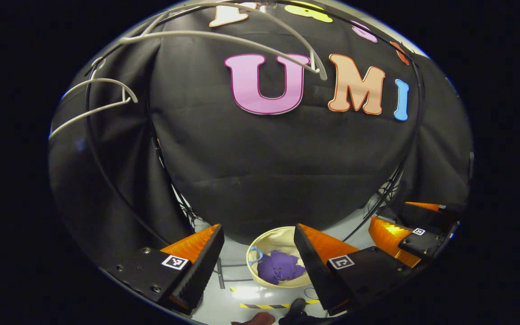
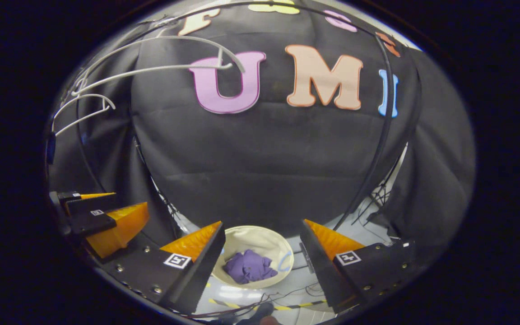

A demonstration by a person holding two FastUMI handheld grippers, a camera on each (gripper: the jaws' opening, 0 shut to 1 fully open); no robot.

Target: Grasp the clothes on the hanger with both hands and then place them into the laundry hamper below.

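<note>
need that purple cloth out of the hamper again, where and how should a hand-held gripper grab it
Grip the raised crumpled fold at the top of the bunched purple fabric garment, coming straight down through the open mouth of the round cream fabric hamper; its walls block any approach from the side.

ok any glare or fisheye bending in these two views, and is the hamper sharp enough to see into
Left gripper view: white plastic hangers bow into arcs from the fisheye, and a bright glare patch sits on the grey floor beside the round cream fabric hamper. Right gripper view: the black pole curves strongly; the hamper is sharp enough to show the crumpled purple garment inside.
</note>
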